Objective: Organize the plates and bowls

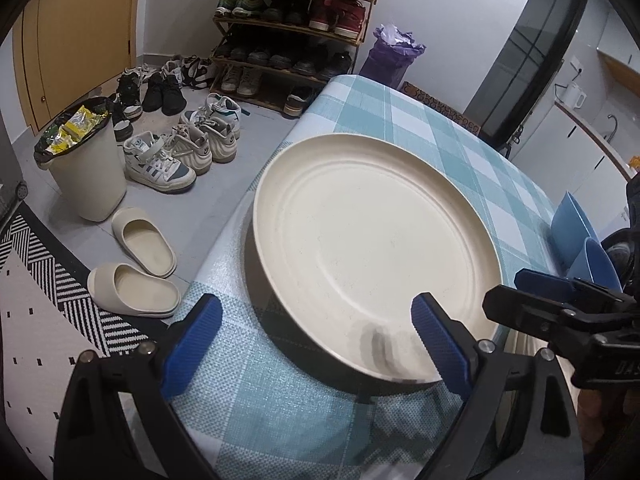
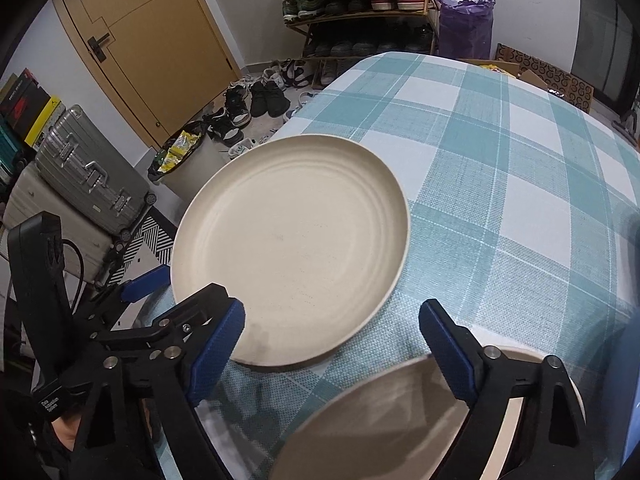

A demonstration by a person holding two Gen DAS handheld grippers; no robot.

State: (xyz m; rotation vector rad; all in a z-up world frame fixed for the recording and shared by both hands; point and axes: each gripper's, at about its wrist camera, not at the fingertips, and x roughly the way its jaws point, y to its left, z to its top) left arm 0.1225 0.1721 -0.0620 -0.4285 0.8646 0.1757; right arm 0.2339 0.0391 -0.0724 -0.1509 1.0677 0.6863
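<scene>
A large cream plate [image 1: 372,240] lies flat on the teal checked tablecloth [image 1: 440,128] near the table's left edge; it also shows in the right wrist view [image 2: 292,248]. My left gripper [image 1: 316,340] is open, its blue pads straddling the plate's near rim. My right gripper [image 2: 332,340] is open, its left pad over the plate's near rim. A second cream plate [image 2: 380,420] lies just below the right gripper. Blue bowls [image 1: 580,240] stand at the right in the left wrist view. The right gripper's finger [image 1: 560,312] shows beside them.
The table edge drops to the floor on the left, with a bin [image 1: 84,164], slippers [image 1: 140,264] and shoes [image 1: 180,152]. A shoe rack [image 1: 296,20] stands behind. Suitcases [image 2: 88,176] sit at the left in the right wrist view.
</scene>
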